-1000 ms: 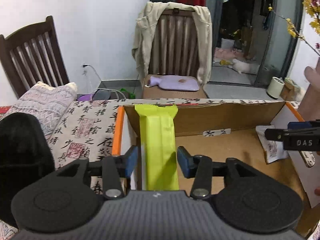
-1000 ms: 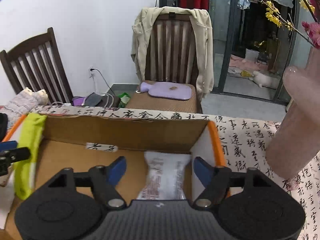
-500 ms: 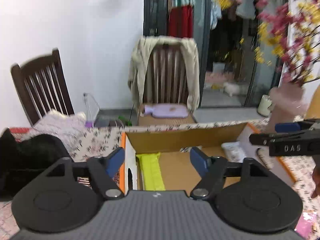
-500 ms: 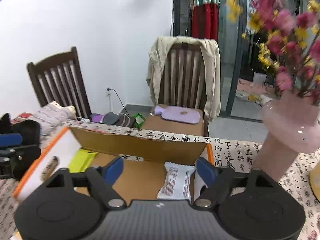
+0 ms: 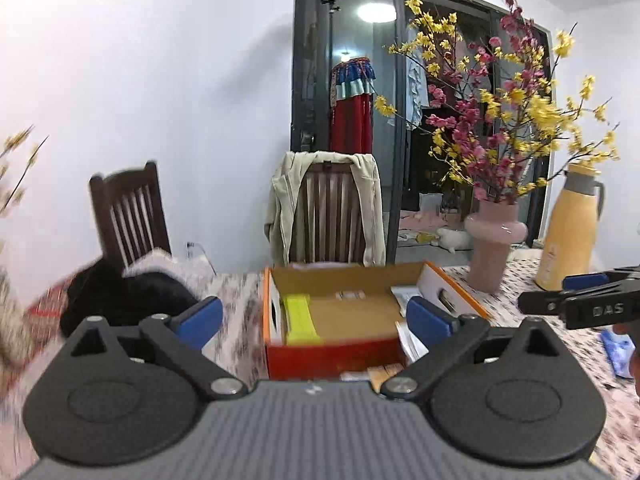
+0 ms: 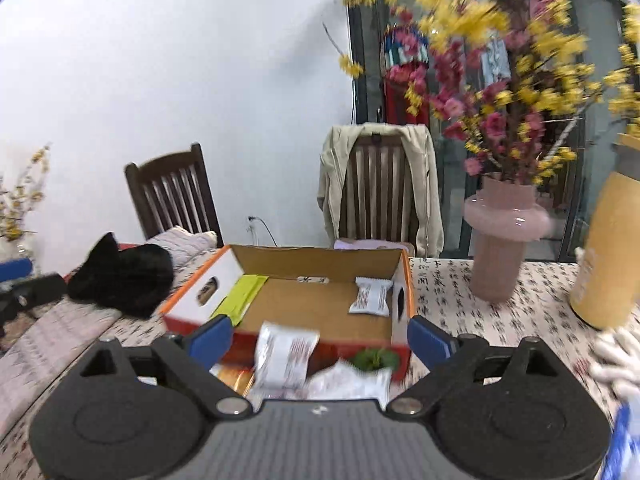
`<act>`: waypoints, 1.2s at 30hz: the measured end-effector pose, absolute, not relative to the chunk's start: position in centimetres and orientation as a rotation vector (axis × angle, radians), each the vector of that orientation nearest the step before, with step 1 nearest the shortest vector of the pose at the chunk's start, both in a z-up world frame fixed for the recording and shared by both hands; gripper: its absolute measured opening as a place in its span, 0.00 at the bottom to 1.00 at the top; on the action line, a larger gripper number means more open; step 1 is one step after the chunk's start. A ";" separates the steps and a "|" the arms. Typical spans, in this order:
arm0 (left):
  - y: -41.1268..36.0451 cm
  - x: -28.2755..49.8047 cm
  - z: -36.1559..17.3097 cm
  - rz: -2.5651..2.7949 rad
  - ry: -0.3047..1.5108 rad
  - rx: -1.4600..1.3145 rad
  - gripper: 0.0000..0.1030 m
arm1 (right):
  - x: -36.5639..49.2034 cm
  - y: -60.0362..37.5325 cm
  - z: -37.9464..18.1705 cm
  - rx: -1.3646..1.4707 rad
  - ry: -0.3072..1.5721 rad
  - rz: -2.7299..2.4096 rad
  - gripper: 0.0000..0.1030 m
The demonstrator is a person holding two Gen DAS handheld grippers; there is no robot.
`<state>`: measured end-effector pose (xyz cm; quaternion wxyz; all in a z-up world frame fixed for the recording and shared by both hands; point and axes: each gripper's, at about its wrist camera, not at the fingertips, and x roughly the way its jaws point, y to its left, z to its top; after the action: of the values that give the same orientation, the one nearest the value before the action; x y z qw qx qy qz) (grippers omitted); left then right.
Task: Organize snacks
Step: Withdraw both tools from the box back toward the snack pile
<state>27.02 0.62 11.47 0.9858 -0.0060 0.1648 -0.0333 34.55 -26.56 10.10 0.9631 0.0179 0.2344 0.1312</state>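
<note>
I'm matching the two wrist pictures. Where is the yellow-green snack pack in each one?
Left wrist: the yellow-green pack lies inside the box, along its left wall, just left of picture centre.
Right wrist: the pack lies along the box's left wall, left of centre, above the left fingertip.
Shared landmark: the pink vase, right of the box in both.

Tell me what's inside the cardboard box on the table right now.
Inside the cardboard box, a yellow-green packet lies along its left wall and a white snack packet sits by its right wall. The near wall hides the front strip of the floor.
</note>
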 end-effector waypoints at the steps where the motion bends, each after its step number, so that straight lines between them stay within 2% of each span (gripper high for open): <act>1: 0.6 25.8 11.0 -0.066 0.341 -0.025 1.00 | 32.3 -26.8 10.0 0.043 0.450 0.261 0.95; 2: 0.4 24.4 10.4 -0.070 0.354 -0.034 1.00 | 30.6 -27.1 9.8 0.050 0.439 0.256 0.97; 9: 0.0 16.9 6.6 -0.040 0.411 -0.050 1.00 | 18.9 -28.3 6.4 0.105 0.423 0.211 0.99; 19: 0.7 8.1 0.8 0.005 0.498 -0.021 1.00 | 7.9 -27.4 0.3 0.168 0.436 0.163 1.00; 25: 0.5 5.7 -0.4 0.001 0.505 0.004 1.00 | 4.5 -25.6 -1.7 0.154 0.465 0.178 1.00; 36: 0.1 5.4 -0.8 -0.011 0.508 0.023 1.00 | 3.9 -23.9 -1.4 0.057 0.459 0.182 1.00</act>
<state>5.40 0.06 -0.75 0.9679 0.0115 0.2511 -0.0054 3.92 -23.86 -1.43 0.9692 0.0284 0.2272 0.0903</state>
